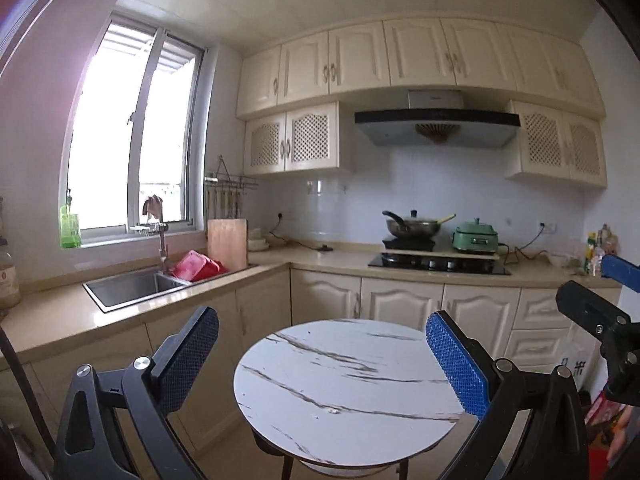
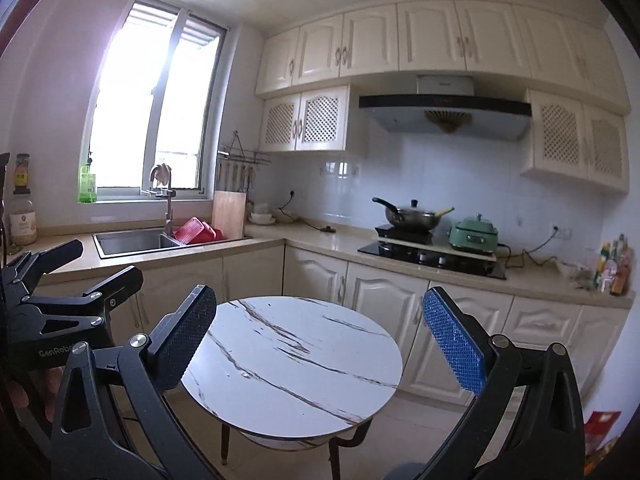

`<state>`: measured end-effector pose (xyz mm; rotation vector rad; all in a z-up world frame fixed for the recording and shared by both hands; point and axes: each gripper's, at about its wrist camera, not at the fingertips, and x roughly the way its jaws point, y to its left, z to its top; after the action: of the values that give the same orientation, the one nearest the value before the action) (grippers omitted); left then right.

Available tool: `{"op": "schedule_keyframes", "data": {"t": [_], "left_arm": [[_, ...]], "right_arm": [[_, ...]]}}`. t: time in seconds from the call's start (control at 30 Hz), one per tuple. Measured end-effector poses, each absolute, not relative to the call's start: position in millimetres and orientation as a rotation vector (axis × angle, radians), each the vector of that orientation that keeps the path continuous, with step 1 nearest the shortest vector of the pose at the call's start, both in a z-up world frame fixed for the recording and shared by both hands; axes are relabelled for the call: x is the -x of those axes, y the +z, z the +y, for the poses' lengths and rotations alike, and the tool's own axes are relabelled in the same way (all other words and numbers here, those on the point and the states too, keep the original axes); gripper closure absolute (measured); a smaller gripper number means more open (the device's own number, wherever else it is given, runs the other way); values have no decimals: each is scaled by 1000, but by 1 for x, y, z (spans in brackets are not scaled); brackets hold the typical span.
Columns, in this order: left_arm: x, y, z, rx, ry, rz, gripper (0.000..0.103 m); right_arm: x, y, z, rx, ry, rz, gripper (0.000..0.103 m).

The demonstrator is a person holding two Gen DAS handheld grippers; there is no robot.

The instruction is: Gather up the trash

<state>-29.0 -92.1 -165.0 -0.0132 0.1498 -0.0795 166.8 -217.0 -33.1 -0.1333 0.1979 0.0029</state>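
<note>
A round white table top with a marble pattern [image 1: 340,392] [image 2: 292,364] stands in front of both grippers, and I see no trash on it. My left gripper [image 1: 322,360] is held above its near edge, wide open with nothing between the blue pads. My right gripper [image 2: 318,336] is likewise open and holds nothing. The right gripper [image 1: 592,282] shows at the right edge of the left wrist view. At the left edge of the right wrist view is the left gripper [image 2: 108,260]. A red packet [image 2: 600,428] lies low at the right, partly cut off.
An L-shaped beige counter [image 1: 320,260] runs behind the table. It holds a steel sink [image 1: 132,288] with a red basin [image 1: 196,266], a wooden cutting board [image 1: 227,242], a hob with a wok [image 1: 412,226] and a green cooker [image 1: 476,236]. Bottles [image 2: 614,266] stand at the far right.
</note>
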Motion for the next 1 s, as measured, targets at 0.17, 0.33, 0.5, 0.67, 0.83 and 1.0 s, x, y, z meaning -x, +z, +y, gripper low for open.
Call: {"op": "schedule_keyframes", "data": {"t": [0.17,0.33,0.5,0.67,0.83,1.0], "left_arm": [[36,-179,-109,-9,-89,116,1],[37,-191,-120,-16,-102,119,1],[22,-185,-125,-25,-101,122,1],[11,-176,-124,-25,-105,120,1],[3,-169,-117,-24,-104,120,1],[1,-166,-107,-17,-106,118,1]], "right_arm": [[-159,-35,-213,140,-26,168,0],[-156,-37,-217,131,-19,170,0],[-153,-39,-221,123,-14,178,0],[-151,-40,-222,120,-10,177,0],[-150,-39,-224,113,-17,176,0],[-149,-39,-226,113,-16,175,0]]}}
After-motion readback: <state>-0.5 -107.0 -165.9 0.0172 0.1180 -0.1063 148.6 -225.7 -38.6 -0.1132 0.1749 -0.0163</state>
